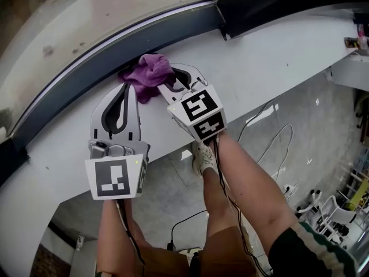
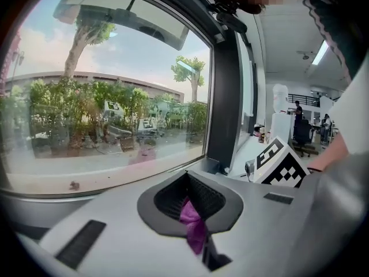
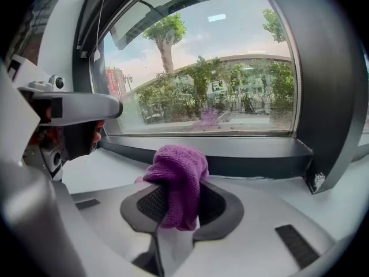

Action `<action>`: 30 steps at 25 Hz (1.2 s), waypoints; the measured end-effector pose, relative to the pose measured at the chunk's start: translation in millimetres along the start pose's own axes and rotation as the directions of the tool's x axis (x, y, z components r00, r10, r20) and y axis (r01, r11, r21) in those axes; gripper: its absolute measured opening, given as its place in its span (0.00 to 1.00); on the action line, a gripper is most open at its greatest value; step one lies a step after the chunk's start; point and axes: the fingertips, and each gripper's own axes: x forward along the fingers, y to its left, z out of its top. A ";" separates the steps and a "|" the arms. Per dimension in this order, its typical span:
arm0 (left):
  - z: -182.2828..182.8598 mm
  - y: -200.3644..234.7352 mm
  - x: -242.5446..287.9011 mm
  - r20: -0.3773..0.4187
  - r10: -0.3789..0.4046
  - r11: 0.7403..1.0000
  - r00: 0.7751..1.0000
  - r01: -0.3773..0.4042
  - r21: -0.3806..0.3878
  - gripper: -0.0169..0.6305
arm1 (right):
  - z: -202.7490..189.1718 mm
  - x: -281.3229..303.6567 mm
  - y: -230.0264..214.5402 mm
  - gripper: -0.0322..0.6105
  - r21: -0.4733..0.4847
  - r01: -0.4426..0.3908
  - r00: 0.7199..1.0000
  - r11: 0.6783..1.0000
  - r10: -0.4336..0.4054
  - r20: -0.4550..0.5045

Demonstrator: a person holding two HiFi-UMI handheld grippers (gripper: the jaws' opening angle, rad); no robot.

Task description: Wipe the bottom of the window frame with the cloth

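Cloth (image 1: 151, 71) of purple, nubbly knit sits bunched on the white sill (image 1: 277, 68), at the far edge against the dark bottom rail of the window frame (image 1: 144, 39). The right gripper (image 1: 180, 79) pinches a thick fold of it. The left gripper (image 1: 128, 91), on the left, has its jaws pressed onto a thin corner. The cloth looks soft, light and floppy, so it should drag easily but bunch up. The thick fold seems the better hold.
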 end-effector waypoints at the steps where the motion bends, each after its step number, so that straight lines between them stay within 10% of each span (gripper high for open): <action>1: 1.0 -3.9 5.1 0.002 -0.002 1.000 1.000 0.002 0.003 0.04 | -1.1 -3.0 -7.4 0.22 -0.001 0.006 1.000 1.000 -0.006 0.000; 30: 15.2 -111.2 126.5 0.022 -0.116 0.993 0.993 0.116 0.020 0.04 | -30.6 -68.4 -167.2 0.22 0.009 0.172 0.985 0.985 -0.172 0.011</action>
